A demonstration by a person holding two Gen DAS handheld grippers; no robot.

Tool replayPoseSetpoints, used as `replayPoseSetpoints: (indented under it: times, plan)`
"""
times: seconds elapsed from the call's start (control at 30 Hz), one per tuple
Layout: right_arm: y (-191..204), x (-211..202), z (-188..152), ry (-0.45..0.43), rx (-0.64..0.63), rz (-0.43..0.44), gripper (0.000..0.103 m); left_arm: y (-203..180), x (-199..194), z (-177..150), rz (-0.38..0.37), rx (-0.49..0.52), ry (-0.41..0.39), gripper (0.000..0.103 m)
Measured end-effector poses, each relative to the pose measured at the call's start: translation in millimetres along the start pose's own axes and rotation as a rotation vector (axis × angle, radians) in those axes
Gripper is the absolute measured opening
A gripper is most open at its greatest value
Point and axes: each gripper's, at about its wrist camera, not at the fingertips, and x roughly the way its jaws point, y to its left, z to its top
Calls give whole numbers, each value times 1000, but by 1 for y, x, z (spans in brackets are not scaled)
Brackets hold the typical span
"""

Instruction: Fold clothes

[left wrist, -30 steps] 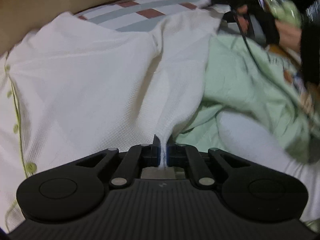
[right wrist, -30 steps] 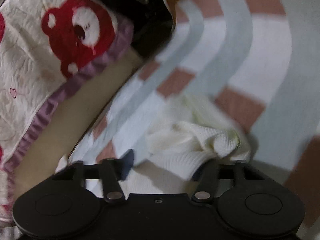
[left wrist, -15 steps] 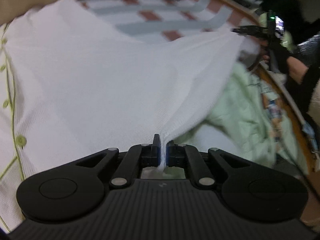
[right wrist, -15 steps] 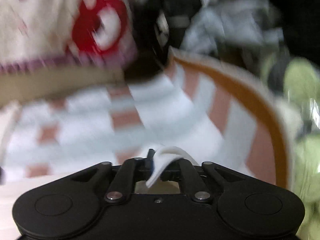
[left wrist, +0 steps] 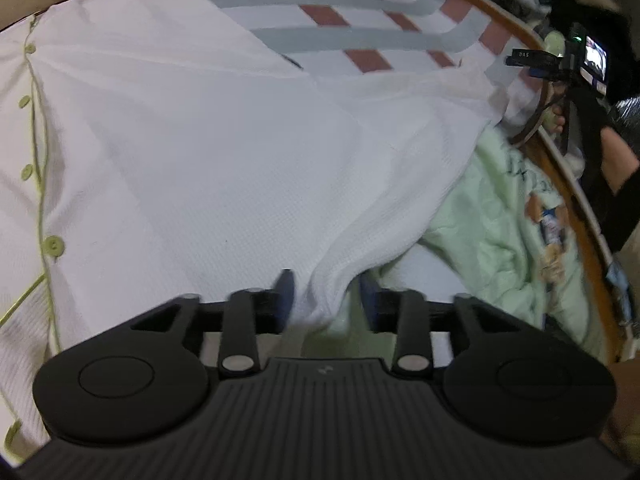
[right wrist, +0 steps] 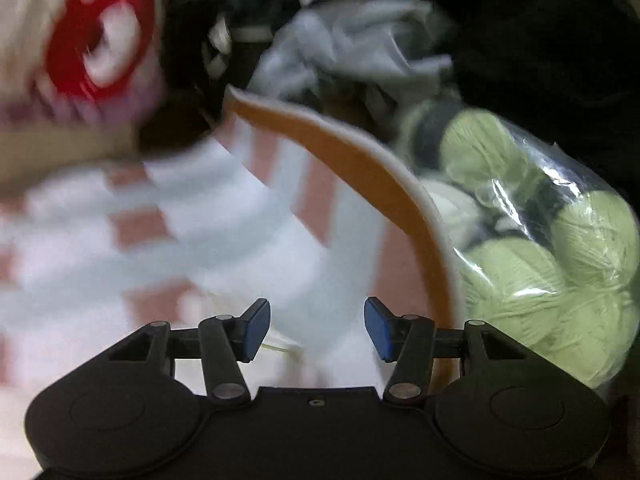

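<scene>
Black right tongs [left wrist: 520, 58] bear small white letters "DAS".

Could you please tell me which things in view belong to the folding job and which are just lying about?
Part of the job:
- white waffle-knit shirt with green buttons, spread flat
- left tool, open, shirt corner between its fingers
- right tool, open, nothing in it

Just lying about:
- pale green printed garment
- striped bedsheet
- clear bag of green yarn balls
- red bear quilt
</scene>
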Motion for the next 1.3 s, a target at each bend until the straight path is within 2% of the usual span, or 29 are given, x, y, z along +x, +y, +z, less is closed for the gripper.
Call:
replayPoseSetpoints:
  times: [0.07,0.17,0.27,0.33,0.4,0.53,0.63,0.77,0.8,0.87,0.9,0.97,1.0,1.03,1.07,1.1,1.23,1.3]
  plan:
    - [10,-23,7,-16,44,148,58,4,-23,-2,-7,-16,-43,44]
    - [66,-65,4,-4,-75,429,58,22,-64,-8,19,-61,-118,51]
    - [130,-108,-11,11,-239,709,58,47,-100,-22,133,-119,-160,54]
    - [170,-137,-29,36,-331,879,58,65,-116,-37,230,-157,-144,54]
    - [208,-164,-51,96,-434,1032,58,83,-129,-56,296,-201,-117,54]
    - [257,-212,-96,229,-639,1251,58,107,-143,-95,337,-298,-66,54]
    - [275,-238,-125,296,-770,1350,58,107,-140,-111,294,-313,-46,54]
    - [288,-252,-149,415,-873,1433,58,93,-121,-113,252,-275,-22,56]
    - [291,-252,-154,470,-884,1464,58,90,-115,-113,255,-262,-12,57]
    - [299,-250,-160,520,-899,1453,58,87,-102,-114,284,-233,18,59]
    - [302,-252,-165,517,-922,1424,58,86,-96,-114,323,-215,39,61]
    - [309,-258,-177,487,-982,1368,58,86,-86,-116,411,-174,66,60]
    - [311,-261,-182,464,-1009,1344,58,87,-84,-116,442,-159,64,53]
    - [313,-262,-187,432,-1039,1318,58,91,-90,-116,429,-168,26,23]
    - [313,-264,-191,400,-1067,1299,58,96,-100,-114,385,-199,-30,9]
    - [315,-267,-196,367,-1106,1276,58,99,-109,-113,357,-217,-67,8]
    - [320,-275,-219,230,-1265,1172,58,104,-129,-111,333,-224,-108,8]
    - [322,-276,-229,192,-1331,1141,58,105,-130,-114,274,-261,-111,8]
